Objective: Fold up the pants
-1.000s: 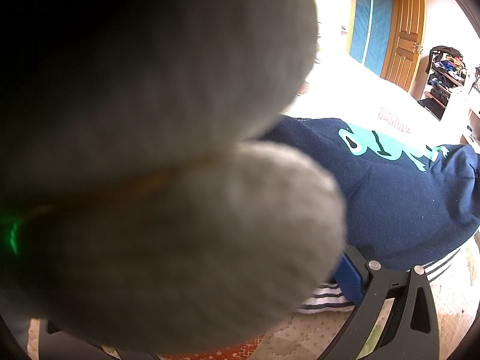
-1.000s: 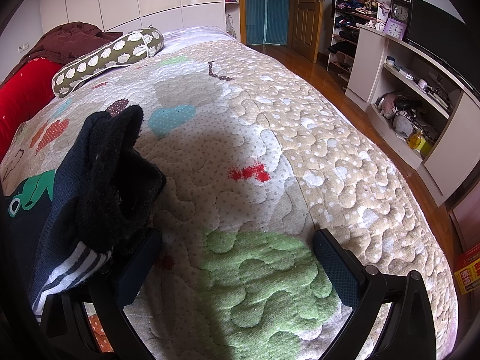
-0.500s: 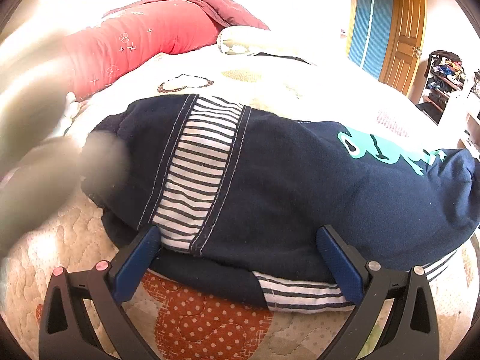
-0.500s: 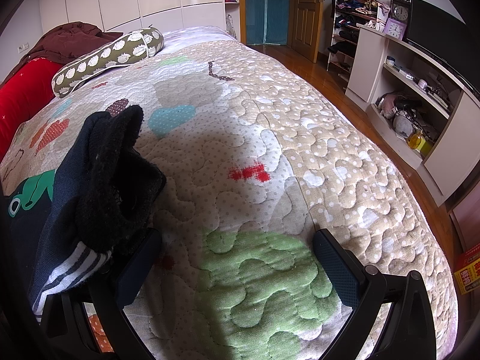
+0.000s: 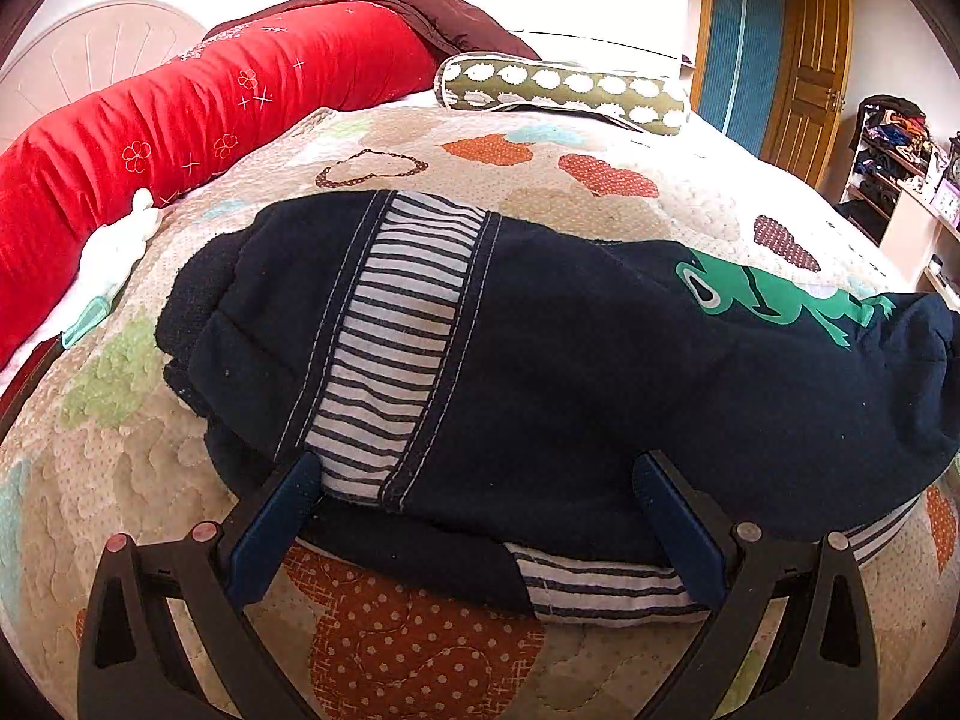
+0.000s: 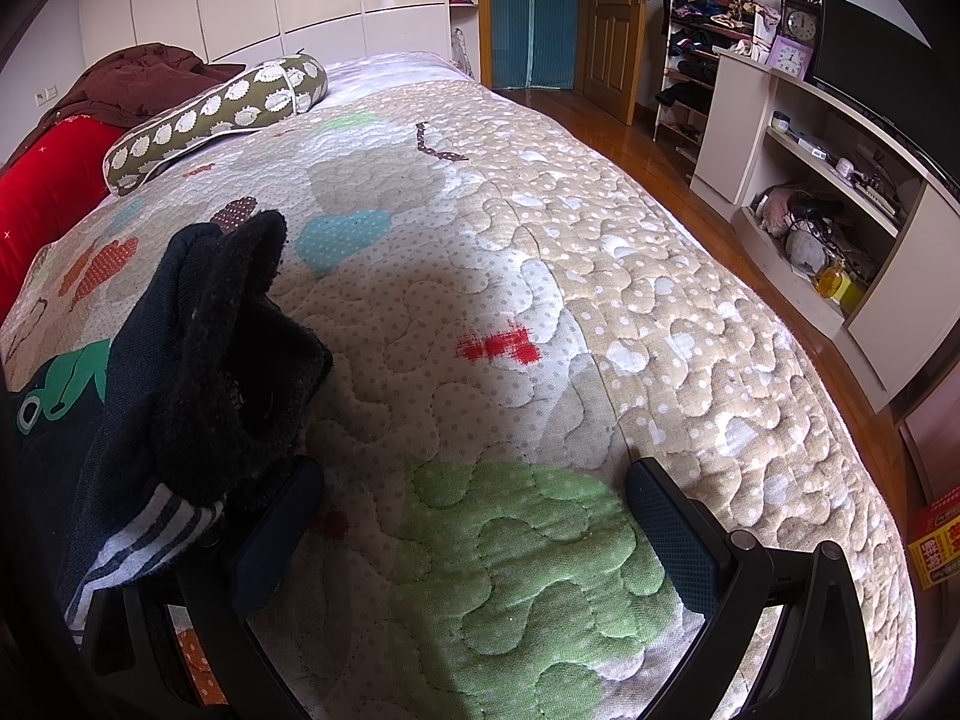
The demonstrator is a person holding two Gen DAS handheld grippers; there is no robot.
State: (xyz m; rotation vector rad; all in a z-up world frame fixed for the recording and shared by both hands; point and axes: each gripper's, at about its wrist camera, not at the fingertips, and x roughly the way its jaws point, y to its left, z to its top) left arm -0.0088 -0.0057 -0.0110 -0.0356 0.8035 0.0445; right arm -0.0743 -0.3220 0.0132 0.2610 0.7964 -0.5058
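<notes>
Navy pants (image 5: 600,372) with a striped panel (image 5: 390,330) and a green frog print (image 5: 774,300) lie folded in a thick bundle on the quilted bed (image 5: 390,660). My left gripper (image 5: 474,468) is open at the bundle's near edge, its blue fingers (image 5: 270,528) spread along that edge with no cloth clamped between them. In the right wrist view one end of the pants (image 6: 180,360) bulges up at the left, draped against the left finger. My right gripper (image 6: 474,474) is open over the bare quilt (image 6: 540,570), holding nothing.
A red bolster (image 5: 180,120) and a green patterned pillow (image 5: 558,90) lie at the head of the bed. A small white cloth (image 5: 114,252) sits by the bolster. The bed's right edge drops to a wooden floor (image 6: 660,138) beside a shelf unit (image 6: 840,192).
A blurred grey shape that covered the left wrist lens slid off to the left and is gone, baring the pants. The right wrist view is unchanged.
</notes>
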